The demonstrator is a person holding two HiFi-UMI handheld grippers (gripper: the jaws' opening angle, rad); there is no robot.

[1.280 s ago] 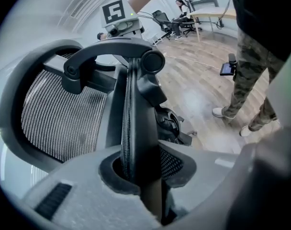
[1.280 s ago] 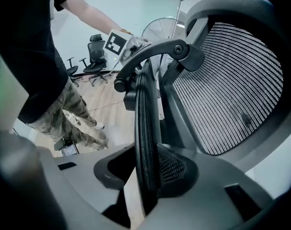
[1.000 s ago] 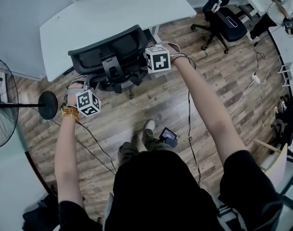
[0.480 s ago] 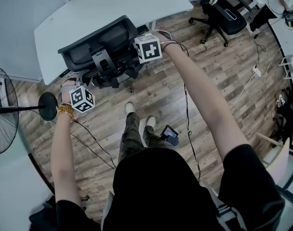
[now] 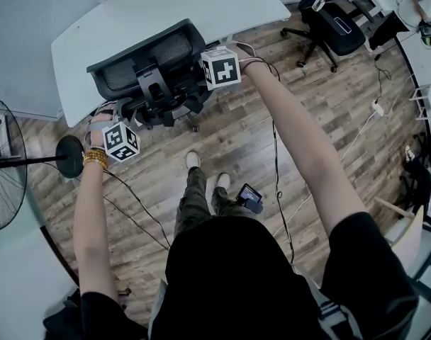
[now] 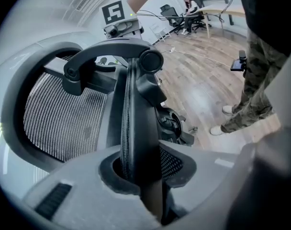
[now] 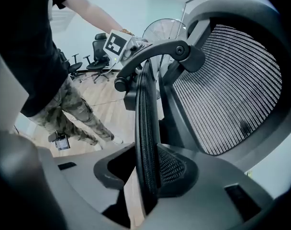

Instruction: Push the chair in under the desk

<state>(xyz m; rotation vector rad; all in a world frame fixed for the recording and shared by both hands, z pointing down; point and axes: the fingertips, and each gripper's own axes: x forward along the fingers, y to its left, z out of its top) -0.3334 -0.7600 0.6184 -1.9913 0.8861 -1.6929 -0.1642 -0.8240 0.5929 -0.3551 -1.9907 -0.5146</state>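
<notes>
A black mesh office chair point(image 5: 148, 59) stands at the edge of the white desk point(image 5: 173, 9), its backrest facing me and its seat under the desktop. My left gripper point(image 5: 105, 115) is shut on the backrest's left edge point(image 6: 136, 123), which runs straight down between its jaws point(image 6: 140, 176). My right gripper point(image 5: 205, 59) is shut on the backrest's right edge point(image 7: 148, 123), with the frame wedged between its jaws point(image 7: 145, 181). The mesh panel and the curved lumbar bracket point(image 6: 107, 56) fill both gripper views.
A standing fan point(image 5: 10, 161) is at the left, its round base beside the left gripper. A second office chair point(image 5: 332, 27) stands at the back right. Cables point(image 5: 141, 222) and a small device point(image 5: 249, 199) lie on the wood floor by the person's feet point(image 5: 193, 160).
The chair has rolled further in towards the desk with both grippers still on its backrest. The person has taken a step forward behind it.
</notes>
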